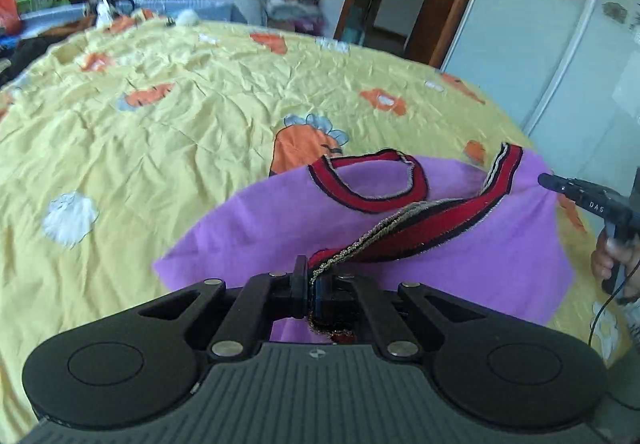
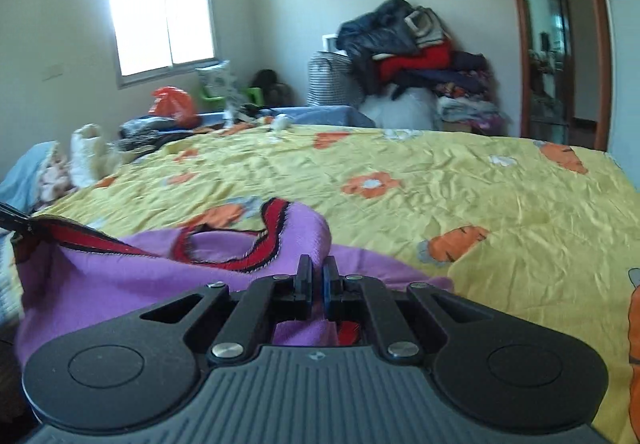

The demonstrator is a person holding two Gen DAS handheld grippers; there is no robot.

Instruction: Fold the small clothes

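So the purple garment [image 1: 440,264] with the red striped trim [image 1: 420,228] is lying on the yellow bedsheet [image 1: 180,132], near the bed's edge, and both ends of it are pinched. The left hand-held gripper [image 1: 310,280] is clamped on the red trim, which comes right out from between its closed fingers and runs up toward 2 o'clock in the left wrist view. The right hand-held gripper [image 2: 316,280] is clamped on the purple fabric, a fold of it bunched up between the fingers; you can also see that gripper in the left view at about 3 o'clock, with a hand [image 1: 614,256] around its handle and a thin cable hanging off it. In the right wrist view the left gripper's tip pokes in at 9 o'clock, holding the trim taut. The neck opening [image 2: 224,244] sits between the two grips. As for containers, there's an orange plastic bag [image 2: 174,104] at roughly 11 o'clock past the bed, can't tell what's in it, and a white bag [image 2: 90,152] at 10 o'clock, contents also hidden. A big pile of clothes [image 2: 420,56] is stacked against the far wall around 1 o'clock, next to a window [image 2: 164,28] and a wooden door frame [image 2: 600,44]. Nothing sits between the grippers and the garment.
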